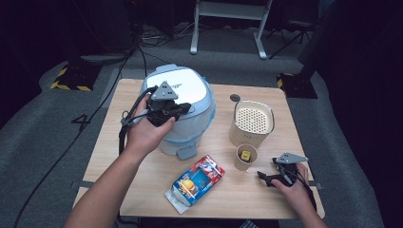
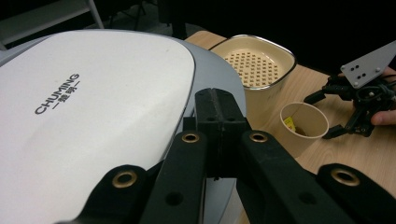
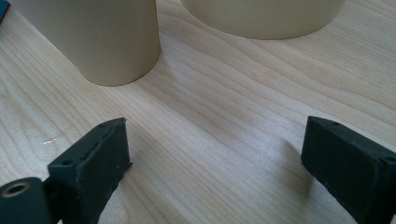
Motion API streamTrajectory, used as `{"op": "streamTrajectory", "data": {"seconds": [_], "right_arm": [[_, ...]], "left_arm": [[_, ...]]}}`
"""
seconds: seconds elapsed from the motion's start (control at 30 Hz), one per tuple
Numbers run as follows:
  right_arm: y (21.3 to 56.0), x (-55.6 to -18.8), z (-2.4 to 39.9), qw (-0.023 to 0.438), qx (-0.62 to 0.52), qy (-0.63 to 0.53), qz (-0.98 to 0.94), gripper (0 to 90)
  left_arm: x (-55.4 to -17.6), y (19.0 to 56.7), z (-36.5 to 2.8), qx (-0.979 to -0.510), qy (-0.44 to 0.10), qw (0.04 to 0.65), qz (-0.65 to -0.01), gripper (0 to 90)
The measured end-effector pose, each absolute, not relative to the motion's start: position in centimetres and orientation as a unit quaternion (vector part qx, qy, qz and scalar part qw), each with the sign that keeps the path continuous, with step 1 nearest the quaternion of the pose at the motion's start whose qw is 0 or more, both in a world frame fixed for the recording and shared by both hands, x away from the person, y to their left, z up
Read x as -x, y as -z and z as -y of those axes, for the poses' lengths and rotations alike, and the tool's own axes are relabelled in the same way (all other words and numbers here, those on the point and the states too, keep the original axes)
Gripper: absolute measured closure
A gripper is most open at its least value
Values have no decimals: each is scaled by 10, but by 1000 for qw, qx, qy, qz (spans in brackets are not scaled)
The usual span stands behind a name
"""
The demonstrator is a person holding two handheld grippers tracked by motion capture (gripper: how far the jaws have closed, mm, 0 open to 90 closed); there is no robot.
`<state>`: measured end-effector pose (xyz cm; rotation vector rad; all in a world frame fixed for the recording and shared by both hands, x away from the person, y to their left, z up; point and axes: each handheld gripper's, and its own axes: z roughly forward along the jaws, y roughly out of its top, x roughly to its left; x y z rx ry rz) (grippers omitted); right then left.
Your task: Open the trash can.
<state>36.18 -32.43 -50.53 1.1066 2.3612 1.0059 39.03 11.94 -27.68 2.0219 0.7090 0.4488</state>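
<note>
High view: the left gripper (image 1: 177, 110) is hovering over the white, pale-blue-rimmed lid of the large rounded appliance (image 1: 190, 85), jaws pressed together and empty, while the right gripper (image 1: 268, 178) is resting low on the light wooden table (image 1: 142, 166), beside the small tan paper cup (image 1: 245, 157).

Left gripper view: the closed jaws are lying just above the lid (image 2: 93, 107), near its edge, seemingly poised to press or prise it; next they need firm contact with the catch.

Right gripper view: the jaws are standing spread with nothing between them, with the cup (image 3: 100, 39) ahead to their left.
</note>
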Motion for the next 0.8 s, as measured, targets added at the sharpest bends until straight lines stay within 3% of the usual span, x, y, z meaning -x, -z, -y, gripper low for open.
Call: {"op": "streamTrajectory", "data": {"seconds": [0.67, 0.8], "right_arm": [[505, -362, 324, 172, -390, -355, -832, 78], [505, -362, 324, 172, -390, -355, -832, 78]], "left_arm": [[-393, 280, -125, -812, -174, 478, -287, 900], [-387, 277, -132, -791, -155, 525, -274, 748]]}}
